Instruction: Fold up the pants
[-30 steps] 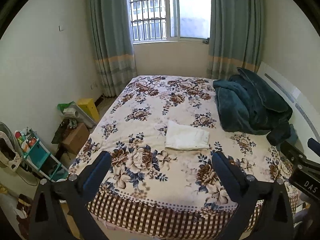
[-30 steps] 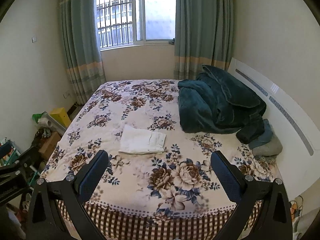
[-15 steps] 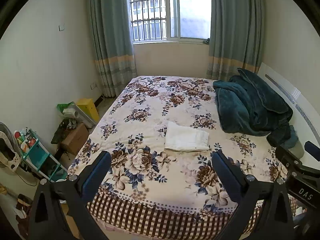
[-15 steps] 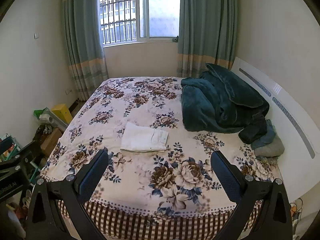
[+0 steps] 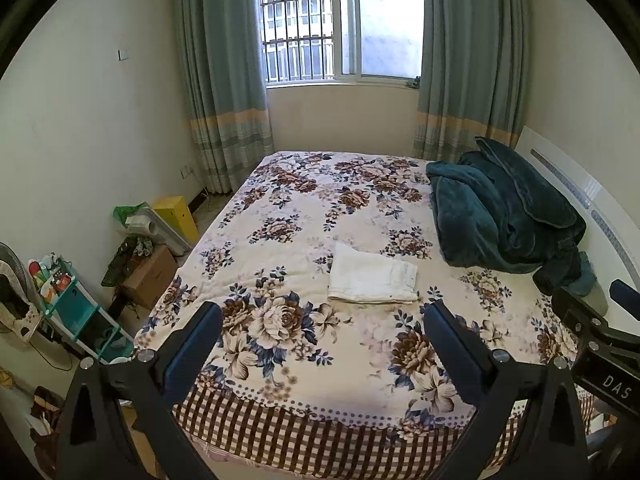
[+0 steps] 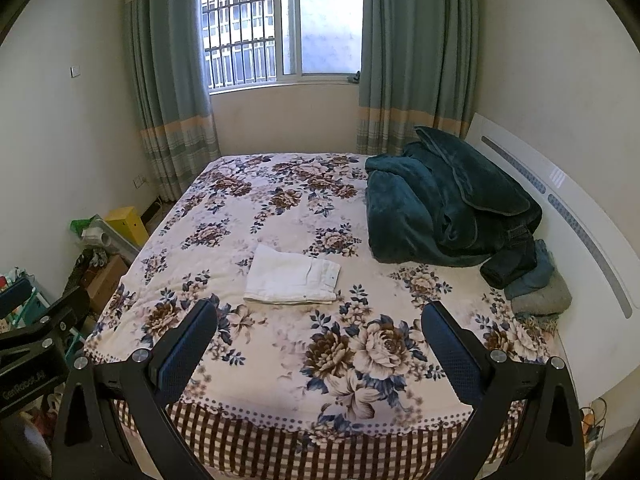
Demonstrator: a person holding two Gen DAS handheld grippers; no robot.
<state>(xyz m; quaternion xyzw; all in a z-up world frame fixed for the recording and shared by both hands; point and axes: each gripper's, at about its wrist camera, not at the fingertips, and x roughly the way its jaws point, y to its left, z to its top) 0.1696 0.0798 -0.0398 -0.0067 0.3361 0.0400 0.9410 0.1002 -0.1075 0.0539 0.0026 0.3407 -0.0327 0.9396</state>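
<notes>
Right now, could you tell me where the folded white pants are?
The folded white pants lie mid-bed on the floral bedspread, left of the dark teal blanket, beyond both open claws.

From my station, the left wrist camera looks from beyond the foot of the bed [image 5: 304, 364] toward the window [image 5: 340, 28], set well back and high, angled down. The right wrist camera faces the same way from just beside it. Both share the whole bed, the folded white pants [image 5: 372, 280] [image 6: 292, 276] and each other's gripper frame at the edge.
</notes>
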